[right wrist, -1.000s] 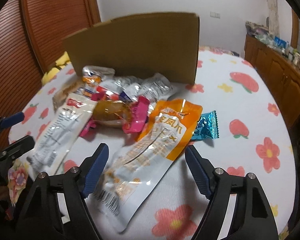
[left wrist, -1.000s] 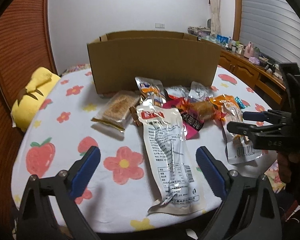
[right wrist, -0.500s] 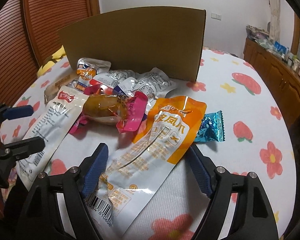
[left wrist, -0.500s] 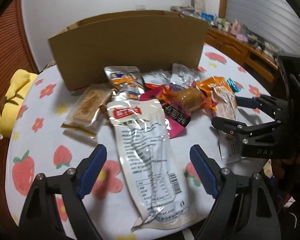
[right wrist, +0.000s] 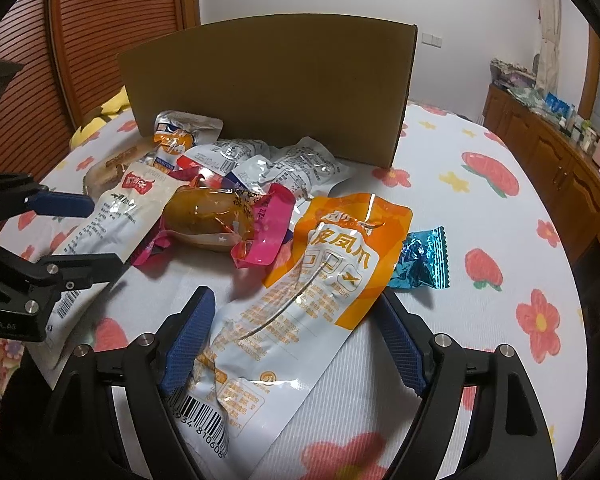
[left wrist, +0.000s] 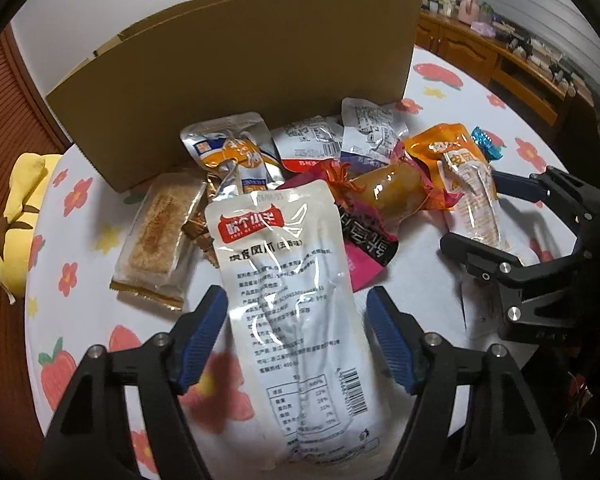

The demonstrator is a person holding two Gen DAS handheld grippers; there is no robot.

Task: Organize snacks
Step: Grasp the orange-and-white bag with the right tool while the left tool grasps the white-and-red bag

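Cardboard box (left wrist: 236,80) behind the snack pile, interior hidden; left gripper (left wrist: 296,336) and right gripper (right wrist: 296,344) both wide, astride pouches.

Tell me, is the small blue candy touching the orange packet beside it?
Touching. In the right wrist view the blue candy wrapper's left edge meets, and seems to tuck under, the orange packet with no tablecloth showing between them.

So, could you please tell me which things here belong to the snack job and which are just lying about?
Job: white pouch, orange pouch, pink pack, blue candy, cardboard box.
Lying about: yellow plush, sideboard clutter.
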